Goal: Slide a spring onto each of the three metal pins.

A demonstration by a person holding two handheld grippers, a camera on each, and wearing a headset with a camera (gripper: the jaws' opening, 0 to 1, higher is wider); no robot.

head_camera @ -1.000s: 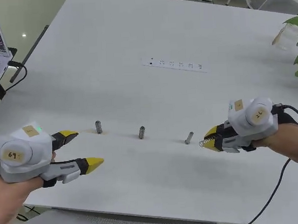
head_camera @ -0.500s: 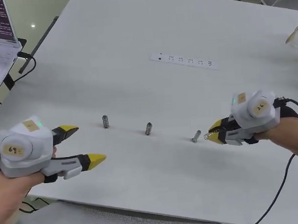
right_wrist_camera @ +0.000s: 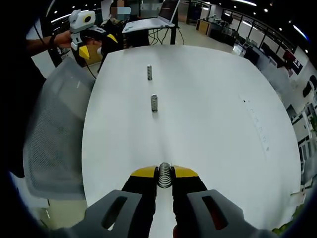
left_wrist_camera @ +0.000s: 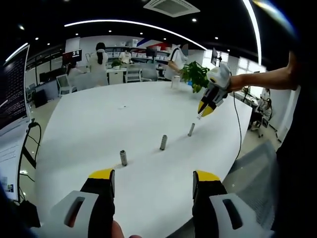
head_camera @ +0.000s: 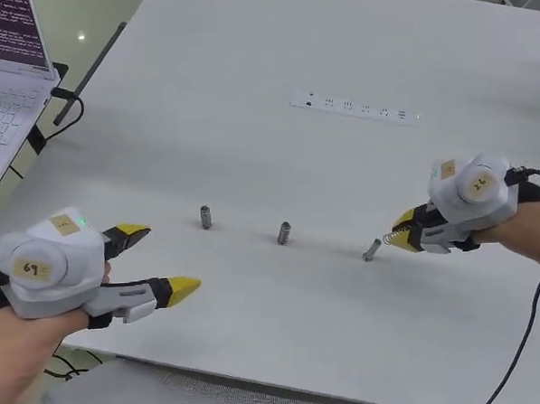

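Three short metal pins stand in a row on the white table. The left pin [head_camera: 206,217] and the middle pin [head_camera: 284,233] each wear a spring. The right pin [head_camera: 371,249] is bare and leans toward my right gripper [head_camera: 400,238], which is shut on a small spring [right_wrist_camera: 164,176] just right of that pin's top. In the right gripper view the spring sticks up between the jaws, with the two sprung pins [right_wrist_camera: 154,103] beyond it. My left gripper [head_camera: 160,259] hovers open at the near left, its jaws wide apart, short of the left pin [left_wrist_camera: 123,157].
A white power strip [head_camera: 354,108] lies farther back on the table. An open laptop [head_camera: 5,66] sits at the far left beside a black cable [head_camera: 91,74]. A grey mesh chair [right_wrist_camera: 54,129] stands at the table's near edge. A plant [left_wrist_camera: 195,74] is at the far corner.
The head camera has shifted. My right gripper, still holding the spring, has edged closer to the bare pin's top. My left gripper has stayed open in much the same place.
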